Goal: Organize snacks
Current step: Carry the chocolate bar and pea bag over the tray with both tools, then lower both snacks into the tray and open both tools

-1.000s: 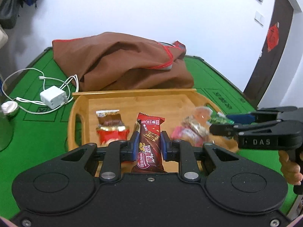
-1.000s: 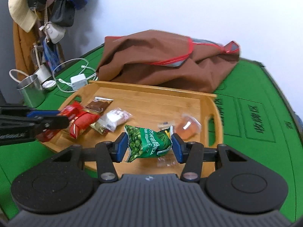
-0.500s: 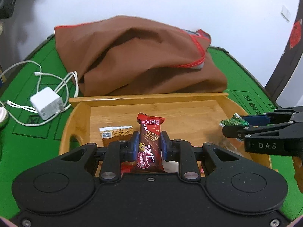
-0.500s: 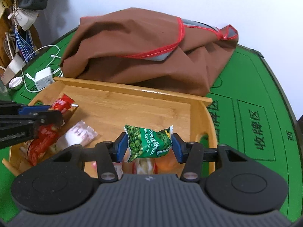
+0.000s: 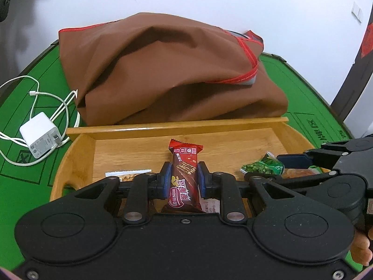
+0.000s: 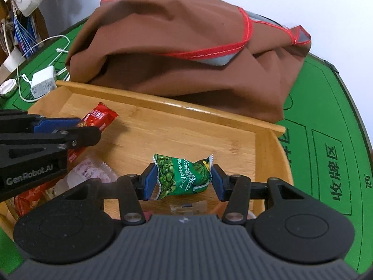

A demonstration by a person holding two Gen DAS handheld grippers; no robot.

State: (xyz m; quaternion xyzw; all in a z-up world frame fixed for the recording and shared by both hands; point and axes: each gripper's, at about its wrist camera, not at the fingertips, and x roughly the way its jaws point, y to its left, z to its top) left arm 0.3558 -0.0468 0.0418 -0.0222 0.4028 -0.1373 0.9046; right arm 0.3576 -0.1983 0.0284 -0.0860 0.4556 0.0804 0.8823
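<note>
Both grippers hold snacks over the tray (image 5: 77,149).
Left gripper (image 5: 182,179) jaws clamp a wafer bar (image 5: 183,182); right gripper (image 6: 182,182) jaws, half-open, pinch a green packet (image 6: 183,177).

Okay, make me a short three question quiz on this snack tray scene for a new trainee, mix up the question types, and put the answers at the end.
1. True or false: the left tool is empty.
2. Multiple choice: what is the right tool shut on? A) the green pea snack packet B) a white charger C) a metal cup
3. Short answer: what lies directly behind the wooden tray, against its far wall?

Key
1. False. It is shut on the chocolate wafer bar.
2. A
3. The brown cloth bag with red trim.
</note>
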